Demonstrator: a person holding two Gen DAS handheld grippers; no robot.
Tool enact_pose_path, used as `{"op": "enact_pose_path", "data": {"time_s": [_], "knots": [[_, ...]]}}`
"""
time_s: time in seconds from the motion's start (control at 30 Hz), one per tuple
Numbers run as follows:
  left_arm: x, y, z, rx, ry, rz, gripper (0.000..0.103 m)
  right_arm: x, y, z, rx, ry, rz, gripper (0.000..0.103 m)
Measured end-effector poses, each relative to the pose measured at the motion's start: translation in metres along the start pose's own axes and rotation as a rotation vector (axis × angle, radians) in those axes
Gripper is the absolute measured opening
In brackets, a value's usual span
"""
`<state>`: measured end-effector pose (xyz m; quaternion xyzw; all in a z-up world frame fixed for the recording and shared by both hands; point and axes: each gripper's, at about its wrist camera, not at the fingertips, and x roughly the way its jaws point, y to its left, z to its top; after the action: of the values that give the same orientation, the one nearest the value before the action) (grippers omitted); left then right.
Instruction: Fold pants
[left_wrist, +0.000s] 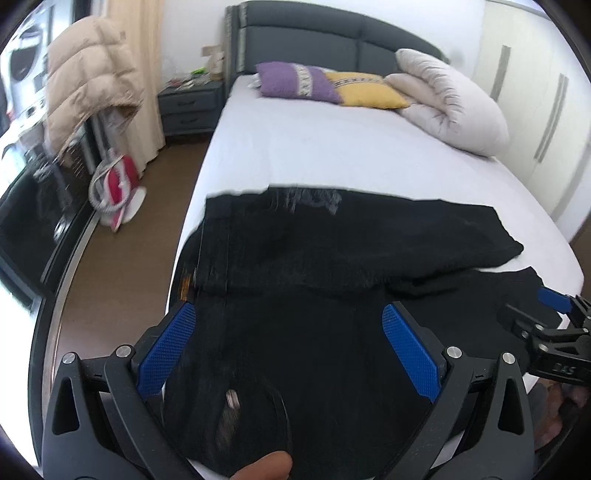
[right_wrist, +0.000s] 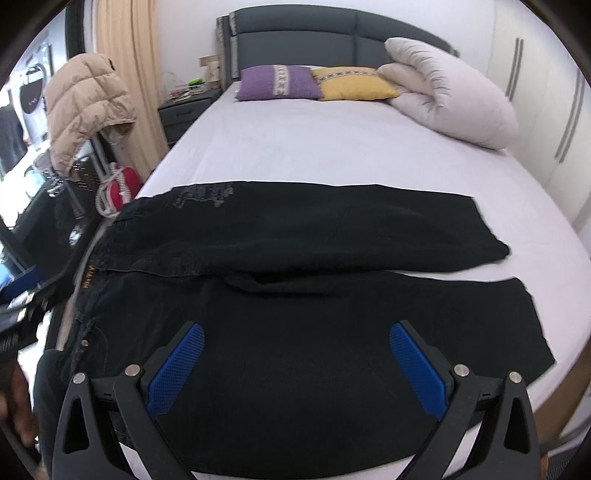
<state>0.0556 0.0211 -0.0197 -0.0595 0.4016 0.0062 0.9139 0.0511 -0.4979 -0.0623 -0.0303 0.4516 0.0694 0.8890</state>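
Observation:
Black pants (left_wrist: 332, 251) lie spread flat across the foot of the white bed (left_wrist: 314, 147), waistband at the left edge, both legs running right. They also show in the right wrist view (right_wrist: 295, 236). My left gripper (left_wrist: 288, 317) is open and empty, hovering over the near leg close to the waistband. My right gripper (right_wrist: 295, 332) is open and empty over the middle of the near leg; it also shows in the left wrist view (left_wrist: 554, 321) at the far right, by the near leg's hem.
Purple pillow (right_wrist: 277, 83), yellow pillow (right_wrist: 351, 85) and a folded white duvet (right_wrist: 443, 92) lie at the headboard end. A nightstand (left_wrist: 190, 107), a beige puffer jacket (left_wrist: 88, 88) and a red-white appliance (left_wrist: 118, 188) stand left of the bed. Wardrobe doors (left_wrist: 535, 92) are on the right.

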Motion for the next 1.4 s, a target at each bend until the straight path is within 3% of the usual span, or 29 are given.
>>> {"op": "enact_pose_path", "data": {"time_s": [0.07,0.27,0.47,0.63,0.77,0.87,0.97,1.0,1.07,1.13,1.2,1.4], "knots": [[0.016,0.009,0.018,0.034,-0.009,-0.022,0.103,0.006,-0.007,0.011,-0.006,-0.005,0.057,0.103],[0.084,0.032,0.059,0.124,0.107,-0.047,0.103,0.028,-0.020,0.058,-0.096,-0.045,0.163,0.101],[0.153,0.061,0.118,0.208,0.144,-0.060,0.103,0.074,-0.023,0.095,-0.238,0.011,0.246,0.068],[0.238,0.074,0.175,0.298,0.282,-0.232,0.102,0.111,-0.024,0.119,-0.326,0.077,0.393,0.065],[0.288,0.077,0.194,0.324,0.389,-0.352,0.097,0.131,-0.024,0.135,-0.362,0.085,0.460,0.065],[0.314,0.076,0.185,0.324,0.465,-0.398,0.089,0.150,-0.019,0.146,-0.388,0.097,0.494,0.065],[0.332,0.074,0.169,0.360,0.526,-0.378,0.081,0.166,-0.011,0.155,-0.418,0.115,0.521,0.065],[0.332,0.073,0.167,0.372,0.516,-0.376,0.077,0.170,-0.009,0.157,-0.429,0.123,0.527,0.065],[0.336,0.077,0.168,0.352,0.512,-0.367,0.061,0.177,-0.001,0.162,-0.466,0.130,0.541,0.065],[0.338,0.082,0.171,0.309,0.509,-0.388,0.026,0.188,0.010,0.168,-0.501,0.145,0.548,0.064],[0.340,0.083,0.171,0.297,0.496,-0.369,0.015,0.196,0.018,0.174,-0.518,0.161,0.551,0.063],[0.312,0.092,0.170,0.299,0.389,-0.338,0.002,0.219,0.042,0.195,-0.590,0.197,0.527,0.061]]}}
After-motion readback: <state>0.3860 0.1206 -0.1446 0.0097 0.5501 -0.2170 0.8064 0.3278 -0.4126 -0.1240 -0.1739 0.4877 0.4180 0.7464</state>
